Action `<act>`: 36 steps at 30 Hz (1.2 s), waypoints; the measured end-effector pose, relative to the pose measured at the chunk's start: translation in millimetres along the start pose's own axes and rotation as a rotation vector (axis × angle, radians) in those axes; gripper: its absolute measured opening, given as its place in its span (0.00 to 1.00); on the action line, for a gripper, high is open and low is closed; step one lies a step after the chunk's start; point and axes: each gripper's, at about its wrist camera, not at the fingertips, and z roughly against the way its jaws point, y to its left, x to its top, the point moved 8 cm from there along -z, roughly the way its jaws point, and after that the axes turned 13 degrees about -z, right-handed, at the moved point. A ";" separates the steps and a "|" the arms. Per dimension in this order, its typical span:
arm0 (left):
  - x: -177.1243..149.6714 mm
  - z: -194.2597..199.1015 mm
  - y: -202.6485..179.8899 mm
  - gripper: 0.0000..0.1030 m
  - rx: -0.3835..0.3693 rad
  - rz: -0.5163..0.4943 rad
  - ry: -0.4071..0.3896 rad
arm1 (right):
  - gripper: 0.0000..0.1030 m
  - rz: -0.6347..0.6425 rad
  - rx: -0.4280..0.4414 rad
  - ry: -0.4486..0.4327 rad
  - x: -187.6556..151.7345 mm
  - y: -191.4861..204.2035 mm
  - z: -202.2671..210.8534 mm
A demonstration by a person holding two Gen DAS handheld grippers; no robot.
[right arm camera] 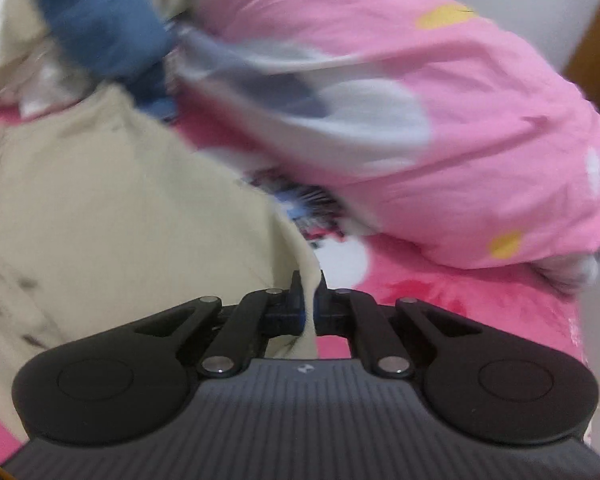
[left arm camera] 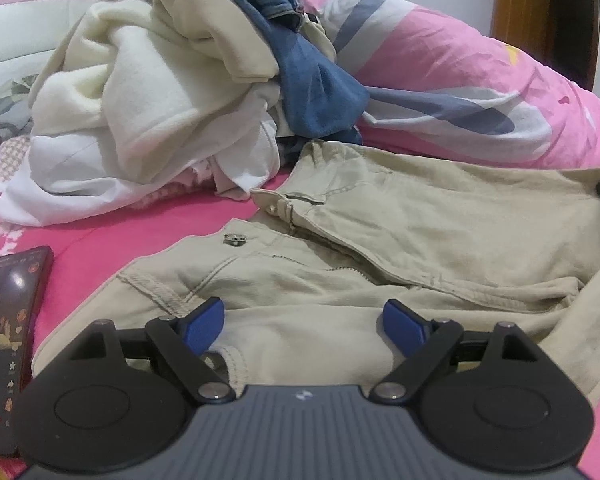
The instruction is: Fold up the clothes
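Pink bedding (left arm camera: 148, 240) carries the beige trousers (left arm camera: 400, 240), spread with the waistband toward the clothes pile (left arm camera: 160, 92) and the long axis running toward the right of the left wrist view. Left gripper (left arm camera: 303, 322) hovers over the waist region, jaws wide apart and holding nothing. Right gripper (right arm camera: 309, 300), nearer the outer edge, is clamped on a fold of trouser fabric, so the fold would be drawn from that side.

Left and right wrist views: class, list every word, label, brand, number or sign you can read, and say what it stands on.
No text can be read.
Phone screen: small characters and icons, too small to read.
Left gripper body: a small pale emblem, no letters.
Right gripper body: the same emblem, no letters.
Khaki trousers: plain metal button, no label showing.
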 end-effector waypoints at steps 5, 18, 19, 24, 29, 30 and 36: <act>-0.3 0.0 1.0 0.86 -0.002 -0.003 0.005 | 0.01 -0.044 -0.037 0.038 -11.3 -16.3 -34.7; -3.0 6.0 8.3 0.86 -0.052 0.046 -0.044 | 0.53 0.084 -0.251 0.179 -26.4 -14.4 -79.4; -3.4 6.8 8.7 0.86 -0.056 0.054 -0.050 | 0.56 0.107 -0.262 0.167 -21.0 -13.6 -69.1; -2.0 13.1 12.8 0.86 -0.072 0.086 -0.097 | 0.56 0.144 -0.182 0.038 26.9 27.4 -28.4; -1.0 12.0 19.0 0.85 -0.072 0.111 -0.118 | 0.54 0.167 0.161 -0.044 62.1 137.6 -11.6; -0.2 12.5 20.1 0.85 -0.082 0.124 -0.124 | 0.53 0.194 0.206 -0.044 64.0 160.0 -15.7; -1.3 11.0 22.8 0.85 -0.091 0.121 -0.164 | 0.42 0.303 0.468 -0.013 69.3 271.1 -35.8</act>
